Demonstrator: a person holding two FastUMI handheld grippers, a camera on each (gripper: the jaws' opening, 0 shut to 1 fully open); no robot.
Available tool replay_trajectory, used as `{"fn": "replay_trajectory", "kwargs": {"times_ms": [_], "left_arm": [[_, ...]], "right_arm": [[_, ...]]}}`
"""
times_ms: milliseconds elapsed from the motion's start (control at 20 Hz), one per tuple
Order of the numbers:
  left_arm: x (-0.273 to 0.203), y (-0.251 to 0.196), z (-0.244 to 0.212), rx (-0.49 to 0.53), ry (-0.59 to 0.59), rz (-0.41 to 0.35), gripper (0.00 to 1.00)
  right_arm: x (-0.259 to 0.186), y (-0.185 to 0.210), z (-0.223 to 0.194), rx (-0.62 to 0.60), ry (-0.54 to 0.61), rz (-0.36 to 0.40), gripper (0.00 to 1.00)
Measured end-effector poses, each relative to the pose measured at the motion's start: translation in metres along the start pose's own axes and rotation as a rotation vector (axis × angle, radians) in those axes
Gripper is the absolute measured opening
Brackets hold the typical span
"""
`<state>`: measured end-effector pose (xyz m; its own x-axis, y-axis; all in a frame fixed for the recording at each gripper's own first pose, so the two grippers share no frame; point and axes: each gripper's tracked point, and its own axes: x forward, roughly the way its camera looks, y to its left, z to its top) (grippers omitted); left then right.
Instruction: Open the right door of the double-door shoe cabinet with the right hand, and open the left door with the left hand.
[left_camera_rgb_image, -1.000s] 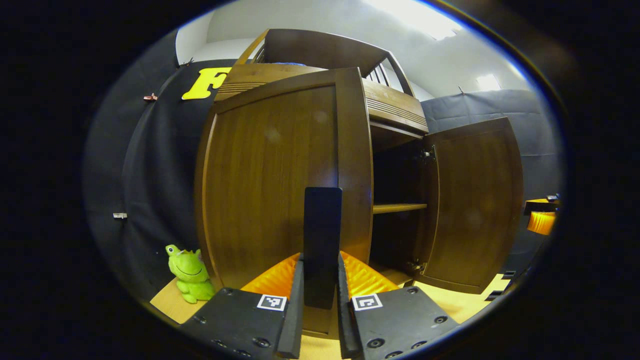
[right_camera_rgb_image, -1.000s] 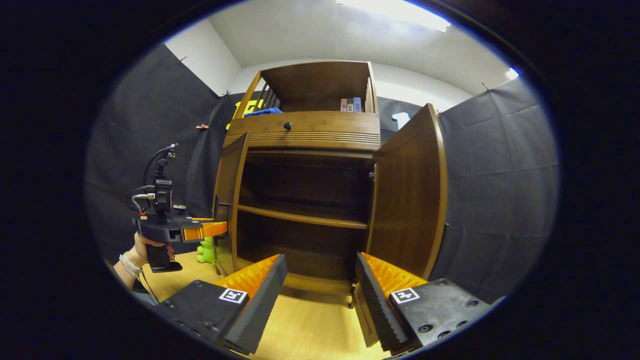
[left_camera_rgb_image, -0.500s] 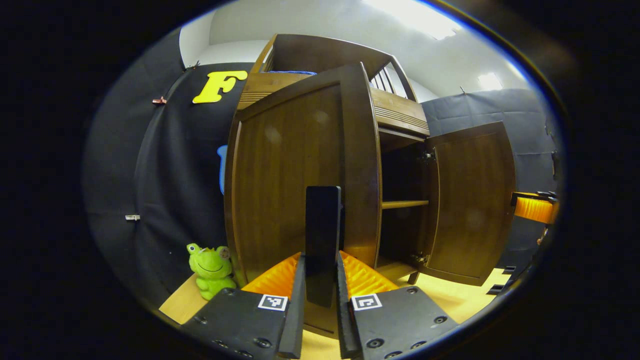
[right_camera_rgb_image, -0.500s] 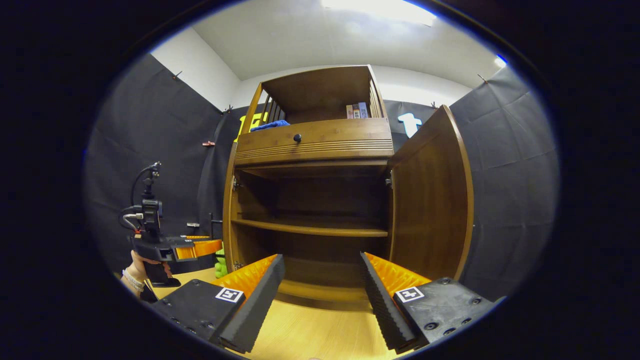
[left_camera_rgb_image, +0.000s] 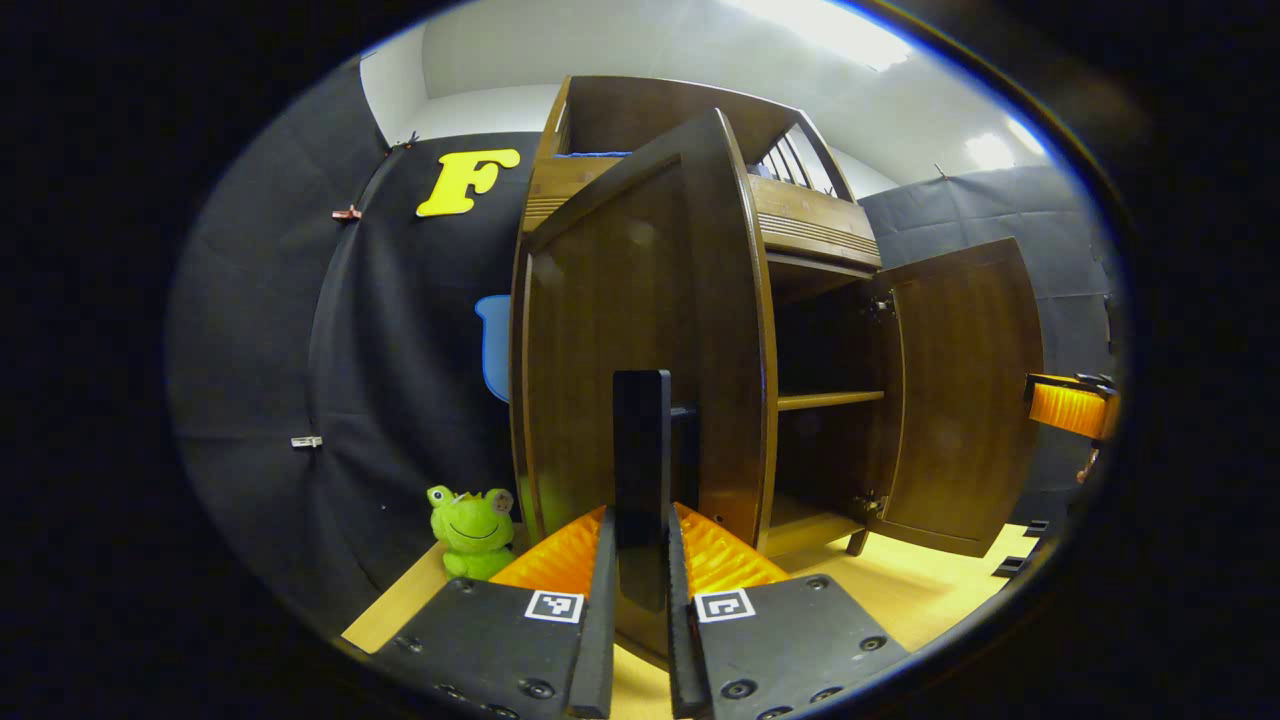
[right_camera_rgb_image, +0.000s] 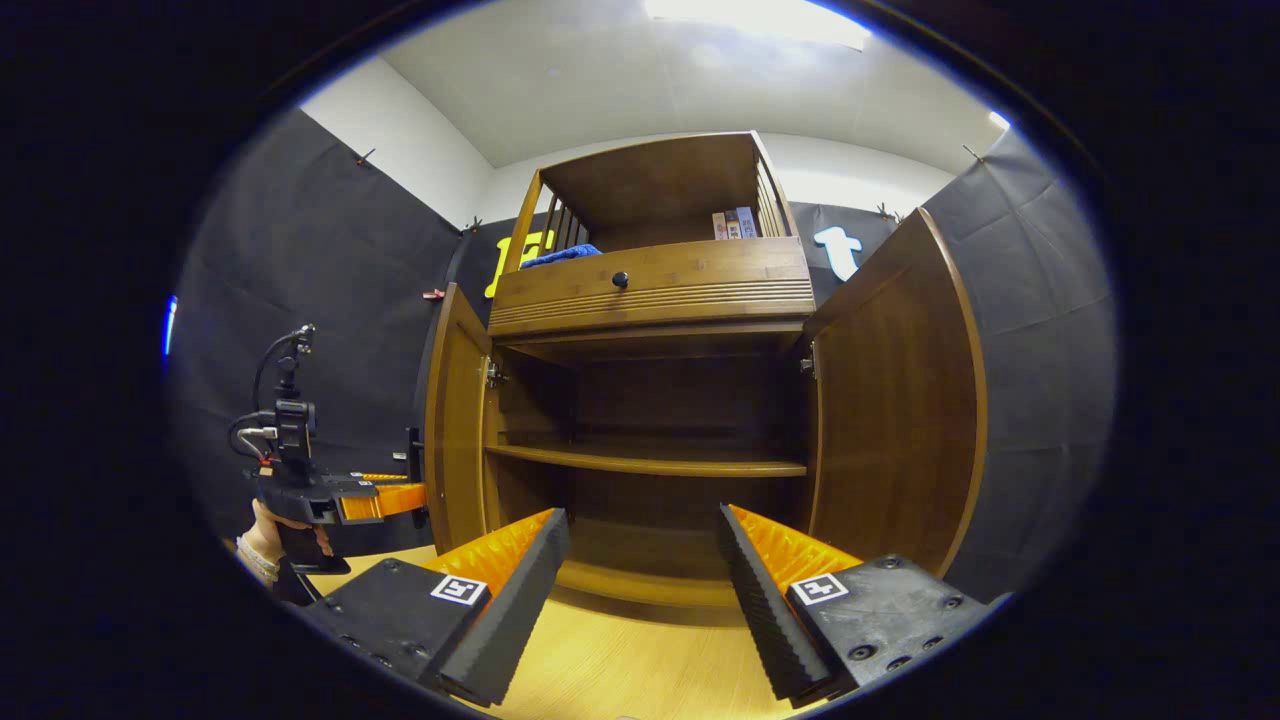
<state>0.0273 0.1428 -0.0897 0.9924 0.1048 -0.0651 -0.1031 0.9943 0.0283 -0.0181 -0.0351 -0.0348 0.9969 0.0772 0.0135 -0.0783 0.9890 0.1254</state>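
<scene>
Both doors of the shoe cabinet (right_camera_rgb_image: 650, 300) stand swung wide, the left door (left_camera_rgb_image: 640, 330) at the far left and the right door (right_camera_rgb_image: 895, 400) at the right. At the left door's near edge the left gripper (left_camera_rgb_image: 640, 560) is clenched on the upright dark handle (left_camera_rgb_image: 642, 450). Nearer the middle, the right gripper (right_camera_rgb_image: 640, 570) hangs released before the bare shelf (right_camera_rgb_image: 650, 462), apart from the right door.

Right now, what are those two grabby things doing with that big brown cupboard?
A person is opening the brown wooden double-door shoe cabinet with two handheld grippers. The left gripper has its jaws closed on the dark upright handle of the left door, which is swung wide. The right gripper hangs in front of the cabinet with its jaws apart, holding nothing. The right door also stands open, showing bare shelves inside.
</scene>
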Motion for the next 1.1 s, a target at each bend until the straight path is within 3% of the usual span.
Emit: {"fn": "replay_trajectory", "kwargs": {"times_ms": [250, 500, 750, 950, 1100], "left_arm": [[-0.012, 0.022, 0.000, 0.011, -0.001, 0.070, 0.24], [-0.026, 0.049, 0.000, 0.039, -0.012, 0.171, 0.15], [-0.039, 0.065, -0.008, 0.029, -0.008, 0.197, 0.11], [-0.057, 0.091, -0.011, 0.028, -0.003, 0.270, 0.11], [-0.070, 0.089, -0.008, -0.021, -0.013, 0.259, 0.12]], "right_arm": [[0.000, 0.006, 0.001, 0.007, -0.001, 0.011, 0.95], [0.000, 0.018, -0.001, -0.002, 0.009, 0.031, 0.95], [-0.002, 0.026, 0.001, 0.000, 0.009, 0.041, 0.95], [0.000, 0.034, 0.000, 0.005, 0.016, 0.049, 0.95], [0.001, 0.038, -0.003, 0.000, 0.027, 0.055, 0.95]]}}
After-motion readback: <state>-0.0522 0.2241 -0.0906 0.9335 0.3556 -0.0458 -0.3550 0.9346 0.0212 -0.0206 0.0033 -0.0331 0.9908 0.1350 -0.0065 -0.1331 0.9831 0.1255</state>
